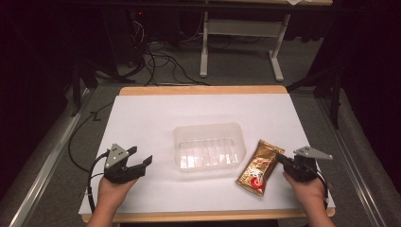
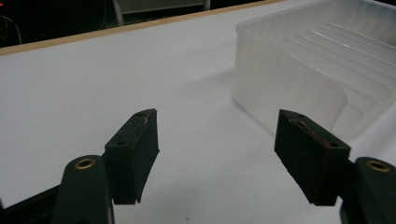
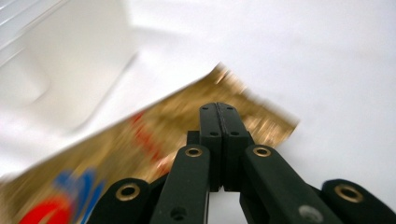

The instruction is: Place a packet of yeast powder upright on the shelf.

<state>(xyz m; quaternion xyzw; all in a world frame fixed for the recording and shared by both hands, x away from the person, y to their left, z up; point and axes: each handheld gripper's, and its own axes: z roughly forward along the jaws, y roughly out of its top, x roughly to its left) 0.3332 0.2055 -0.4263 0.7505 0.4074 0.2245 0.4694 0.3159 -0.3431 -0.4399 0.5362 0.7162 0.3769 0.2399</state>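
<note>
The gold packet point(image 1: 257, 168) is pinched at its right edge by the right gripper point(image 1: 282, 160), jaws pressed together on it. Its long axis is angled up-right; the clear tub point(image 1: 209, 146) lies just left of it. The left gripper point(image 1: 139, 158) is held spread and empty, left of the tub.

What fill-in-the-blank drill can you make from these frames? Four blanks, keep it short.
1. The gold packet lies on the white table, to the ____ of the clear plastic tray in the high view.
2. The right gripper has its fingers pressed ____.
3. The left gripper has its fingers ____, with nothing between them.
4. The tray has ____ inside it.

Missing words: right; together; apart; nothing
</note>
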